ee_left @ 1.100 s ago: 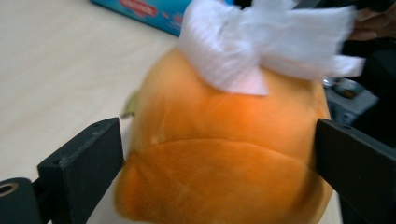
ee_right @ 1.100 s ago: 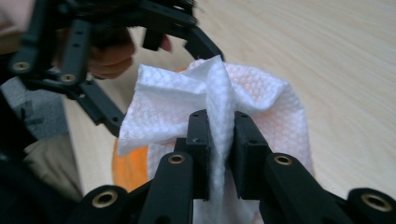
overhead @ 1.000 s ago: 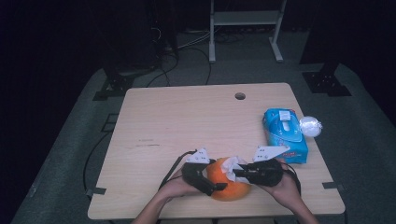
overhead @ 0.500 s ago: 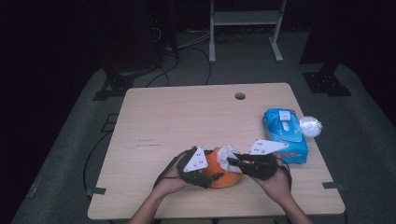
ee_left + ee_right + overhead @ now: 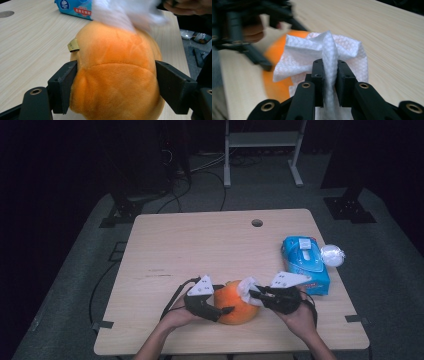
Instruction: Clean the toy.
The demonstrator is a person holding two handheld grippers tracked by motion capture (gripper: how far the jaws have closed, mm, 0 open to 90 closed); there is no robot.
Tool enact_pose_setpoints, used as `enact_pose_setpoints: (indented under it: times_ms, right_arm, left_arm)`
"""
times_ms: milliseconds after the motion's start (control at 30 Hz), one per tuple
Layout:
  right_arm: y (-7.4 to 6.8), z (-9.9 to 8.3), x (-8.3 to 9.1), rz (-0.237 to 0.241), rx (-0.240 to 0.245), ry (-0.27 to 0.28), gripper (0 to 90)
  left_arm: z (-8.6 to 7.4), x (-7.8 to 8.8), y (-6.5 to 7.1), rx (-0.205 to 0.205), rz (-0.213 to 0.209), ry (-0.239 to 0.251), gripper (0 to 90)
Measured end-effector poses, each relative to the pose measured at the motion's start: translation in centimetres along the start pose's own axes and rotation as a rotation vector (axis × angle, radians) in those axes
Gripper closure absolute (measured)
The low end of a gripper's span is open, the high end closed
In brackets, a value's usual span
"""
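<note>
An orange plush toy (image 5: 239, 306) lies near the front edge of the wooden table (image 5: 200, 245). My left gripper (image 5: 227, 309) comes in from the toy's left. Its jaws have just been closing, and in the left gripper view both pads (image 5: 65, 85) press into the orange plush toy (image 5: 117, 75) on either side. My right gripper (image 5: 253, 294) reaches in from the right, shut on a white wipe (image 5: 247, 287). The right gripper view has the white wipe (image 5: 322, 50) pinched between the jaws of my right gripper (image 5: 329, 67) and resting on top of the orange plush toy (image 5: 270, 75).
A blue pack of wipes (image 5: 305, 262) lies at the table's right edge, with a white crumpled ball (image 5: 332, 255) beside it. A round cable hole (image 5: 257, 223) sits near the far edge. Bare wood stretches across the left and far side of the table.
The left jaws have closed onto the sides of the plush toy. The toy and both grippers have shifted slightly away from the front edge, and the wipe stays against its top.
</note>
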State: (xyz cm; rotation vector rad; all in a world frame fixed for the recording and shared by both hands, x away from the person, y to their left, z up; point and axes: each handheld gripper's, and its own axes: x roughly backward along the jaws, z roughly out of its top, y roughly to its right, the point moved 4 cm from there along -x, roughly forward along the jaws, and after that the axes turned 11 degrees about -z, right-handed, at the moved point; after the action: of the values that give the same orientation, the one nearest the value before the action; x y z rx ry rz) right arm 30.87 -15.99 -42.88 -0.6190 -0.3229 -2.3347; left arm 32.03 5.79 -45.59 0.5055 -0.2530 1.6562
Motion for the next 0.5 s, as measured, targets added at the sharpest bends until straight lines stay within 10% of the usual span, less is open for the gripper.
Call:
enact_pose_setpoints:
  times_ms: [100,333,500]
  right_arm:
    - [1.4,-0.6,-0.1,0.017,-0.074,-0.02,77.3]
    - [0.2,-0.6,-0.3,0.059,-0.04,-0.025,77.7]
    - [-0.2,-0.3,-0.2,0.051,-0.029,-0.013,77.9]
  left_arm:
    - [0.0,0.2,-0.3,0.032,-0.01,0.006,16.9]
    - [-0.4,0.0,-0.9,0.126,-0.055,-0.002,4.8]
    - [0.4,0.2,-0.1,-0.045,0.031,0.0,22.8]
